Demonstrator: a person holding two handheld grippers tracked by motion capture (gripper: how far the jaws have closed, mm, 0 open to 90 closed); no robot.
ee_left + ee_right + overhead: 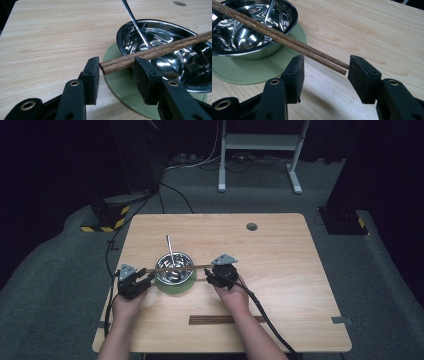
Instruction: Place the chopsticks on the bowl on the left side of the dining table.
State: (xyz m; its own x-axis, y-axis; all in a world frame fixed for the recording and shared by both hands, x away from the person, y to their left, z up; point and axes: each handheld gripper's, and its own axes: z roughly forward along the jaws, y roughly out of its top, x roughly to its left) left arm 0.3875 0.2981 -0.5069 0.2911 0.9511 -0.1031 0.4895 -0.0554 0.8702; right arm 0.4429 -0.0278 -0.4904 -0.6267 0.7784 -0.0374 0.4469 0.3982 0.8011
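The left claw (116, 72) stands with its jaws apart around the thick ends of the chopsticks (155, 51), which lie as a pair across the rim of the steel bowl (172, 55). The bowl sits on a green mat (120, 85) on the wooden surface (50, 37), with a spoon (135, 22) leaning inside it.

At the thin ends, the right claw (325, 72) is also apart, the tips lying between its pads without touching either.

To do this well, I judge both claws should withdraw straight back and level, so no pad brushes the sticks and rolls them off the rim. A second bundle of chopsticks (220, 320) lies near the person's edge.
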